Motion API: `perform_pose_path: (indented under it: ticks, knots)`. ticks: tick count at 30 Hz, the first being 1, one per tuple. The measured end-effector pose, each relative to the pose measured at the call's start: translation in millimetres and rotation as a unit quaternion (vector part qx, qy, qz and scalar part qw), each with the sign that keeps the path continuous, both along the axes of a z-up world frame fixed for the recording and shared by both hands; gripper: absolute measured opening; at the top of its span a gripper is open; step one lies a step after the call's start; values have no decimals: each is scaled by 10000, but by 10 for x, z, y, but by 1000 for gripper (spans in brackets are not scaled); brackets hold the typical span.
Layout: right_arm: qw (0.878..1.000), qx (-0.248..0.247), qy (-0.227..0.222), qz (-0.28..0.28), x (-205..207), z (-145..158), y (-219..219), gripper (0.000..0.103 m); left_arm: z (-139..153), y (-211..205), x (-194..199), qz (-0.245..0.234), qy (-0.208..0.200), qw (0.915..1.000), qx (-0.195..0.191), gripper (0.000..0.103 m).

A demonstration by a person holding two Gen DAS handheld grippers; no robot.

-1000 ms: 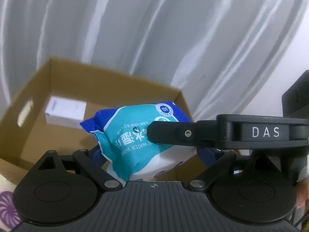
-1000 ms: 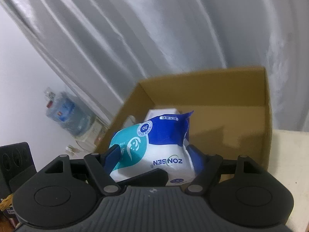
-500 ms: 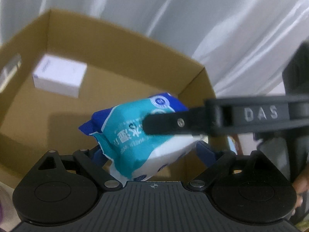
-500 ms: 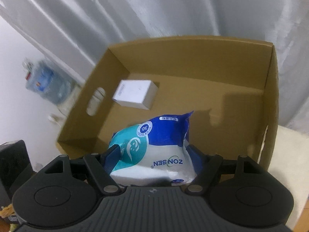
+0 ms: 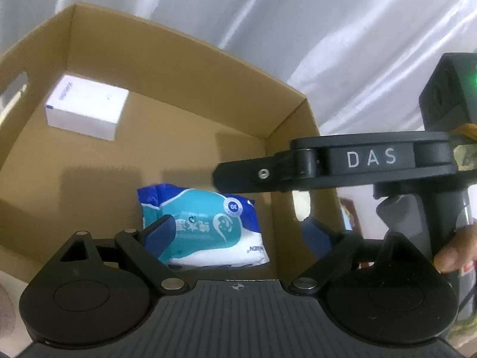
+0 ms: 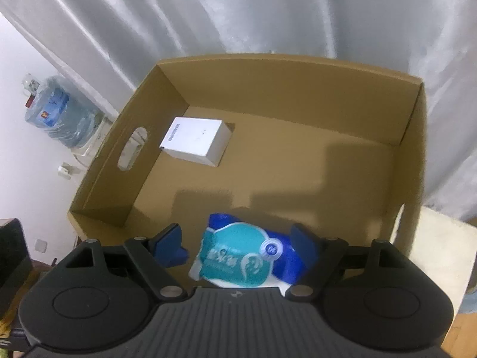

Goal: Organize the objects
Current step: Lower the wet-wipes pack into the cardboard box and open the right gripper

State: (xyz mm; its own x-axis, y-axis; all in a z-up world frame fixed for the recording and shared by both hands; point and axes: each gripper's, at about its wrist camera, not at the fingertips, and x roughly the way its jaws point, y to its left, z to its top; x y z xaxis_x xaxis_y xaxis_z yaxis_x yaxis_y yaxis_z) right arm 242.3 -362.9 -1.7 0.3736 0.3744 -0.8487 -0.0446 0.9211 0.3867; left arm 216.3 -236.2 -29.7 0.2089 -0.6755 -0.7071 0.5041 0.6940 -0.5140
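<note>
A soft, puffy blue pack of wipes [image 6: 250,253] lies on the floor of the brown cardboard box [image 6: 268,83]. The right gripper [image 6: 235,243] is opening around it, not squeezing. The left gripper [image 5: 238,234] is wide open, holding nothing. A hard white box [image 6: 195,140] sits far back

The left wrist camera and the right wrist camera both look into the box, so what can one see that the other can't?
Only the left wrist view shows the other claw's black arm marked DAS and a person's fingers on its handle. Only the right wrist view shows a big water bottle by the wall and a cream cloth beside the box. Both show the cardboard box with a small white box in its far corner and a blue and teal wet wipes pack lying on the floor between open blue claw pads.
</note>
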Motion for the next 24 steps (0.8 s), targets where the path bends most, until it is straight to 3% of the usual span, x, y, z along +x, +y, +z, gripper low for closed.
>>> perform_pose_path:
  ticks: [9,12,16,21,24]
  knots:
    - [9978,448,461,-143,78,-152,48,83,-137,-112,159,-51,521,9986,-61,92]
    - [9950,554,739,-379,86,-157,-22,84,-147,-104,198,-9,581,9983,77,92]
    - [9894,761,1068,-626,105,-190,-108,96,-237,-130,279,-103,711,9968,343,94]
    - [9771,902,1700,-910,176,-393,-162,97,-324,-158,374,-185,1069,9934,371,96]
    - [9753,971,1767,-904,198,-431,-136,102,-323,-150,400,-180,1212,9921,275,97]
